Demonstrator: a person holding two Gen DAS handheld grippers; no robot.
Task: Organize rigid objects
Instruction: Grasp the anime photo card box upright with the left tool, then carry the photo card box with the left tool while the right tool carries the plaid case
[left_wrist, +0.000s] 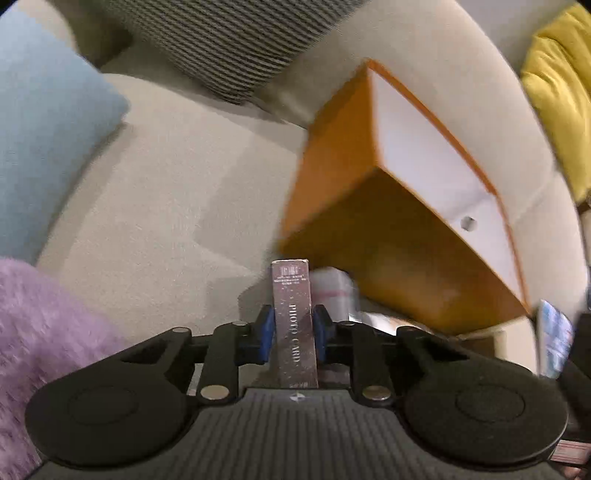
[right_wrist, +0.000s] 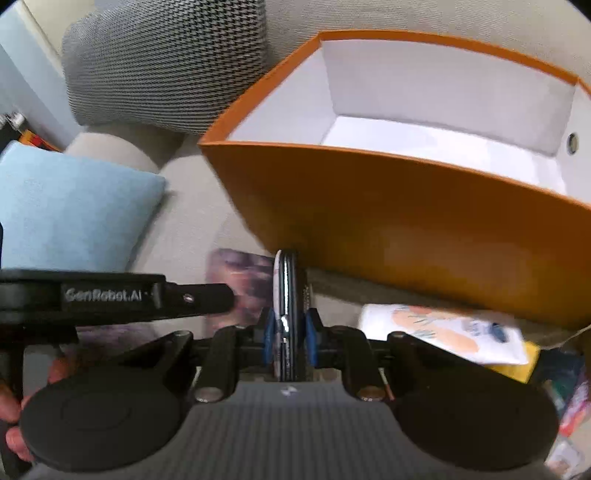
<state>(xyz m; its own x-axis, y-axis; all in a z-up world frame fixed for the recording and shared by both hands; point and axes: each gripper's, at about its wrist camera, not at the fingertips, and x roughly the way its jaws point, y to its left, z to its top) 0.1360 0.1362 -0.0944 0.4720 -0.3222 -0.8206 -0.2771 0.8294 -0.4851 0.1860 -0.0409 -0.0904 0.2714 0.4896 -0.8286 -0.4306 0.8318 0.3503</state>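
Left gripper (left_wrist: 293, 332) clamping an upright photo card box (left_wrist: 294, 317), right gripper (right_wrist: 290, 334) pinching a thin chrome-edged disc (right_wrist: 287, 302), orange box (right_wrist: 406, 221) sitting at one o'clock on the sofa (left_wrist: 166, 206)

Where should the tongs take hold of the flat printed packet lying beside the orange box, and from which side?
Grip the flat printed packet by its free near edge, coming from the side away from the orange box. It lies flat, with the box wall close behind it.
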